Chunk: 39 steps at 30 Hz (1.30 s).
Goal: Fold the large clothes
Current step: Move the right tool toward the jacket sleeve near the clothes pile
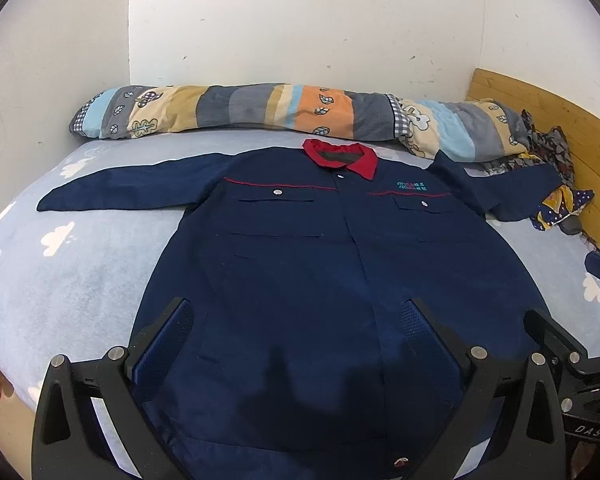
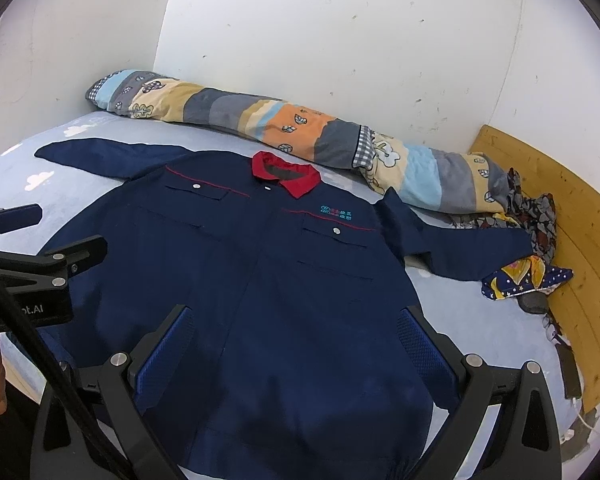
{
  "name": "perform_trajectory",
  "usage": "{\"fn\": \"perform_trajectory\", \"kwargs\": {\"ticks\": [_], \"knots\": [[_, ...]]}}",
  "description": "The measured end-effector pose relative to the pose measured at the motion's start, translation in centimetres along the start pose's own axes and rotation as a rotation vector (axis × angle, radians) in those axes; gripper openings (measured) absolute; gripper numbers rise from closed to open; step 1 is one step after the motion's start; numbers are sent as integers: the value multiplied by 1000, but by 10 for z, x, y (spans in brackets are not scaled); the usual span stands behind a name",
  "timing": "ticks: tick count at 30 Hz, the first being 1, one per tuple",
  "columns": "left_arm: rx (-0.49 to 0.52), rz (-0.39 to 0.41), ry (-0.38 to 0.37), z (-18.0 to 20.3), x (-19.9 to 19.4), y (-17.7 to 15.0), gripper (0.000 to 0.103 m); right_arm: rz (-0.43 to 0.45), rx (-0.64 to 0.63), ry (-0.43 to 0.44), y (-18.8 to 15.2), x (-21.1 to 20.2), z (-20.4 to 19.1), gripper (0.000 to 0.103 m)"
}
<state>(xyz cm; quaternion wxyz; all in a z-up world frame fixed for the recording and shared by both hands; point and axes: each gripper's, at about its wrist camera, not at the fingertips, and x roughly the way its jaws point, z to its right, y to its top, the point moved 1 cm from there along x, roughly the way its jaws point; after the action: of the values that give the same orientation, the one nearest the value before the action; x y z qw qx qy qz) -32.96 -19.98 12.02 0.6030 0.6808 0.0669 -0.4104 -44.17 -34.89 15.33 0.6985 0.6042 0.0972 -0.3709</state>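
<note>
A large navy work jacket (image 1: 300, 264) with a red collar (image 1: 340, 158) lies flat and face up on the bed, both sleeves spread out sideways. It also shows in the right wrist view (image 2: 260, 280). My left gripper (image 1: 300, 320) is open and empty, held above the jacket's lower half. My right gripper (image 2: 292, 328) is open and empty too, above the lower right part of the jacket. The right gripper also shows at the right edge of the left wrist view (image 1: 560, 344), and the left gripper shows at the left in the right wrist view (image 2: 44, 256).
The bed has a light blue sheet with white clouds (image 1: 68, 264). A rolled striped quilt (image 1: 284, 112) lies along the white wall behind the jacket. Patterned clothes (image 2: 528, 276) are heaped at the right by the wooden headboard (image 2: 572, 208).
</note>
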Motion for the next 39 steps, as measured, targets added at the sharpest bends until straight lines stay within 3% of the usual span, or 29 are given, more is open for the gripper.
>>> {"fn": "perform_trajectory", "kwargs": {"ticks": [19, 24, 28, 33, 36, 39], "knots": [[-1, -1, -3, 0, 2, 0, 103, -31, 30, 12, 3, 5, 0, 103], [-6, 10, 2, 2, 3, 8, 103, -52, 113, 66, 4, 9, 14, 103], [2, 35, 17, 8, 10, 41, 103, -86, 237, 152, 7, 18, 48, 103], [7, 13, 20, 24, 47, 76, 103, -77, 405, 206, 17, 25, 124, 103], [33, -51, 25, 33, 68, 68, 103, -74, 445, 180, 23, 41, 182, 103], [38, -94, -31, 38, 76, 64, 103, -127, 482, 102, 18, 71, 258, 102]]}}
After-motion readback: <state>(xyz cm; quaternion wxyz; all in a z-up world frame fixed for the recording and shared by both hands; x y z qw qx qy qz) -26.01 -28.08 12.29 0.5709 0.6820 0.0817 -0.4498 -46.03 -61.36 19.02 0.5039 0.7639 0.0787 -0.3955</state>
